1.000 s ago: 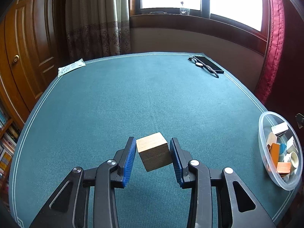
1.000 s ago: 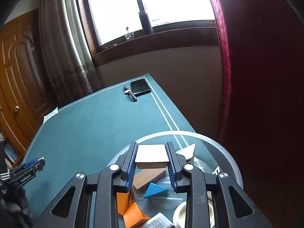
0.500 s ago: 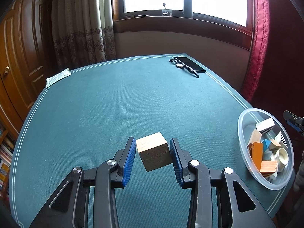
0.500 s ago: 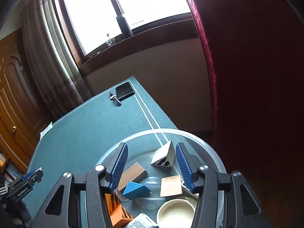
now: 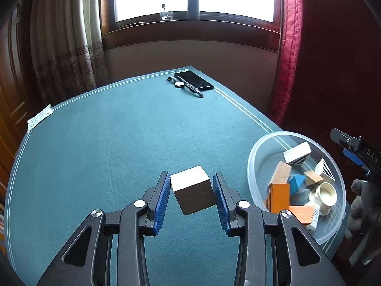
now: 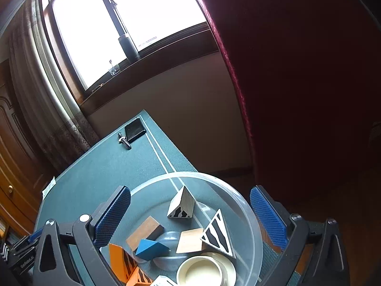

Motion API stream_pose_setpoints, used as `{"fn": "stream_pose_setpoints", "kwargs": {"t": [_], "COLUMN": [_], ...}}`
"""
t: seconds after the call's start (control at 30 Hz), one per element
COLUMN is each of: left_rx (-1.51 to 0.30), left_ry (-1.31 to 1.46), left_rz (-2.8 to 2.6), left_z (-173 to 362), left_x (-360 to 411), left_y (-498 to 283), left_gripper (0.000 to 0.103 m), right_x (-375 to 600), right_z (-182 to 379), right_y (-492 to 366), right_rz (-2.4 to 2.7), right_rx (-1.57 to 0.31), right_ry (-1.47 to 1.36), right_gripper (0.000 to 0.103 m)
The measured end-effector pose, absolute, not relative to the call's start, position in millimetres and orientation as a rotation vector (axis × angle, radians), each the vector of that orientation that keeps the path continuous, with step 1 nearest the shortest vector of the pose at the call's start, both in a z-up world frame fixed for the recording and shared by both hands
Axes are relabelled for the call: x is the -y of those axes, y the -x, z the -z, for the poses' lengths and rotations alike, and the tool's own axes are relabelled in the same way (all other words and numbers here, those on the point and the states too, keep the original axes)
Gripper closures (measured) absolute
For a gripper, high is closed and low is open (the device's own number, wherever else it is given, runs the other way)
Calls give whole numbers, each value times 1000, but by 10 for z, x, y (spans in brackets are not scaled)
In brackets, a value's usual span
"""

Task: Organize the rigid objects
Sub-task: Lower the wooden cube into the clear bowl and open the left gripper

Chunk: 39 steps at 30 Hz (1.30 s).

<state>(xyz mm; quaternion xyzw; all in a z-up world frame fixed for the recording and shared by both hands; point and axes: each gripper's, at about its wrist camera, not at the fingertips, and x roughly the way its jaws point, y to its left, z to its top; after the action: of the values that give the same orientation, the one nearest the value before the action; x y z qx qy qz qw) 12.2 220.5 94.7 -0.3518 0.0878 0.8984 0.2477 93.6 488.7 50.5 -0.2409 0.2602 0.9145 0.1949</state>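
Observation:
My left gripper is shut on a plain wooden cube and holds it above the green table, left of the clear plastic bowl. The bowl holds several blocks: a striped white wedge, a striped triangle, a tan block, a brown block, a blue wedge, orange blocks and a cream ring. My right gripper is wide open and empty above the bowl.
A black phone and a wristwatch lie at the table's far corner. A white packet lies at the far left edge. The bowl sits at the table's right edge, next to a red curtain.
My right gripper opened wide, let the pale block drop into the bowl, and rose. My left gripper carried the cube rightward toward the bowl.

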Motion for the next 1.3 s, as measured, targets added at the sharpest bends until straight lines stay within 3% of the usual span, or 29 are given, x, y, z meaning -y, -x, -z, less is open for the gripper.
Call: {"fn": "stream_pose_setpoints", "kwargs": {"t": [0.77,1.3], "left_rx": [-335,-399], "left_ry": [899,881], "left_rz": [-2229,-2172], "left_z": [-982,-889], "left_x": [-3248,-3569], "left_y": [-187,-226], "left_gripper": [65,64], "right_x": [-4974,-5022], "right_z": [-591,-577], "right_y": [-1087,-1091], "right_rz": [-2468,-2442], "right_rx": [-701,-689], "right_ry": [608,607], "right_gripper": [1,1]}}
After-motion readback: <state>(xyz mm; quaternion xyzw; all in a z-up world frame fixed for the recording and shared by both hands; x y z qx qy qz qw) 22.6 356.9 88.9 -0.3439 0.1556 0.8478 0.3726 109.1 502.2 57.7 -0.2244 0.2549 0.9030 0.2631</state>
